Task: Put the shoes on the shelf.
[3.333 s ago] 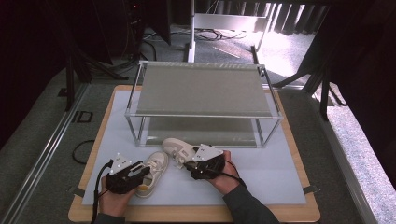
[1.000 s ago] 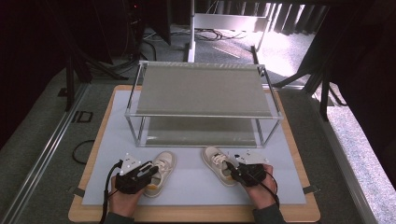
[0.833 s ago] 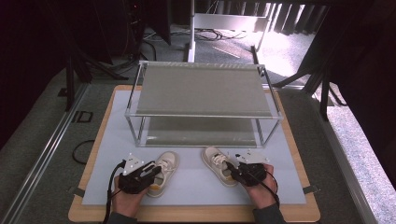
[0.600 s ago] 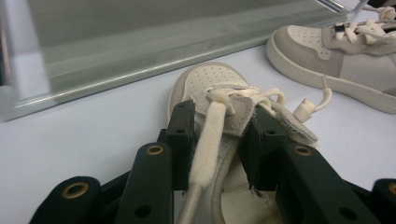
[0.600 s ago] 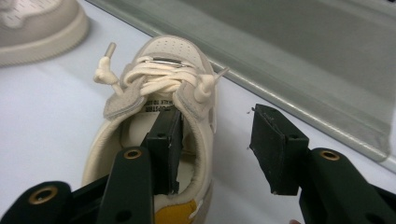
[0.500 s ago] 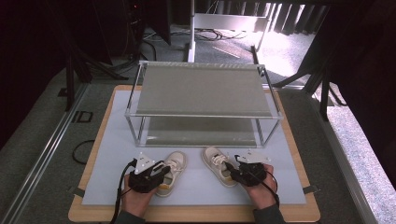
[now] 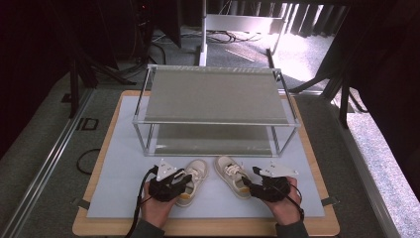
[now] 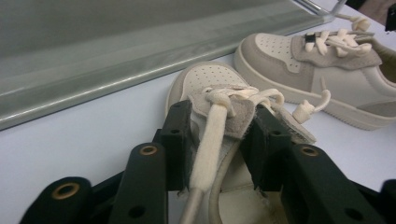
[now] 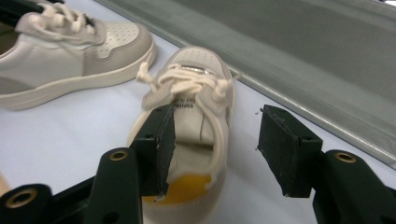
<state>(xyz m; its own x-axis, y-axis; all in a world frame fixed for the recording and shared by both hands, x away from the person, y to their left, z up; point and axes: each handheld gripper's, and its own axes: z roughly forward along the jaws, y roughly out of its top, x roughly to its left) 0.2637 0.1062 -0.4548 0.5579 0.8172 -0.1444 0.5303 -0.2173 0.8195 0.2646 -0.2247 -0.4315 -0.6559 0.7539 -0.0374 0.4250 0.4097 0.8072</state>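
Two small beige sneakers lie toes toward a metal rack (image 7: pixel 215 94) on a white mat (image 7: pixel 124 173). My left gripper (image 7: pixel 179 179) (image 8: pixel 219 135) sits over the heel of the left sneaker (image 7: pixel 195 171) (image 8: pixel 205 77). Its jaws have just been opening, and its pads (image 8: pixel 180 135) still touch the tongue and pull strap between them. My right gripper (image 7: pixel 253 184) (image 9: pixel 215 135) stands open over the right sneaker (image 7: pixel 230 171) (image 9: pixel 196 63) and has just been opening. One pad rests by the collar and the other pad (image 9: pixel 280 149) stands clear of the sneaker.
The two-tier rack stands just beyond the toes, its lower shelf (image 8: pixel 116 56) (image 9: pixel 327 56) close ahead. The mat lies on a wooden board (image 7: pixel 317 148). The floor drops away past the board's edges.
My left gripper has slid its sneaker to the right, closer to the other sneaker. The right hand and its sneaker have stayed in place.
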